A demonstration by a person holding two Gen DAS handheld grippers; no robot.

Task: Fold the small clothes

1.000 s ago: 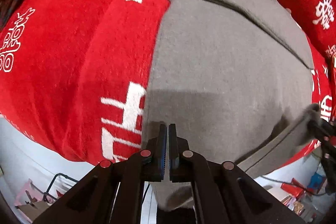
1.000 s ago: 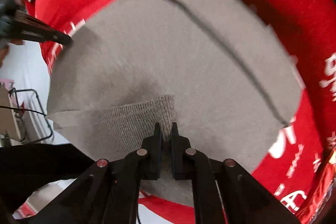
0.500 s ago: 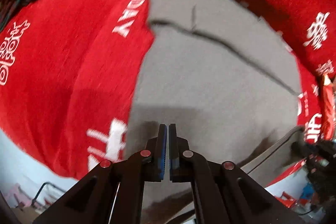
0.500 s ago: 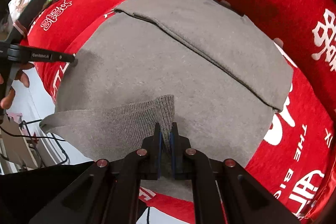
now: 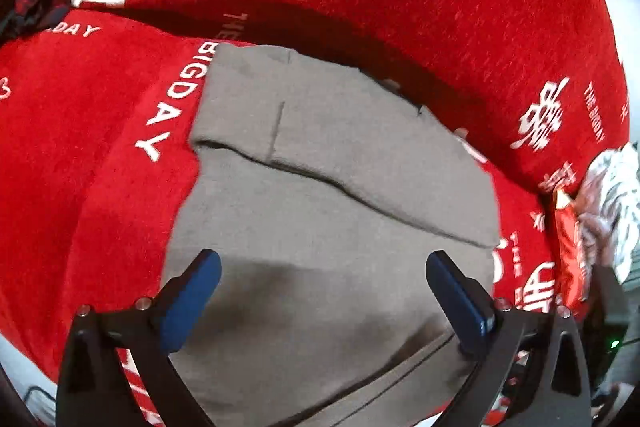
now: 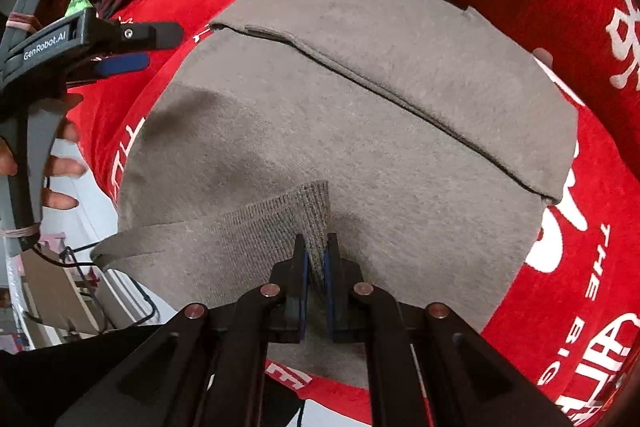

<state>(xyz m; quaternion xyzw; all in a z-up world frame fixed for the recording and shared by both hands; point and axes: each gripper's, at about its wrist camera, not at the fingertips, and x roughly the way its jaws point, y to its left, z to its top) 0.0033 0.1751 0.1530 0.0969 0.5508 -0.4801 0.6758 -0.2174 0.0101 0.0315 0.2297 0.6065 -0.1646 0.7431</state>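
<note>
On the red blanket (image 6: 592, 227), the sweater (image 6: 360, 131) hem is pinched by the right gripper (image 6: 315, 259); the left gripper (image 5: 320, 291), jaws spread, should be re-closed on the hem so both corners travel level.

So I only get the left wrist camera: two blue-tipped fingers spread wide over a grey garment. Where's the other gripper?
Observer: The right gripper is shut on a ribbed edge of the grey garment, and that edge is drawn up over the garment's body.
Operator: And where does my gripper sit from over there?
Observer: In the right wrist view, the left gripper is beside the garment's left edge, over the red cover.
Operator: Who's holding it?
Observer: A bare hand is wrapped around its handle.
</note>
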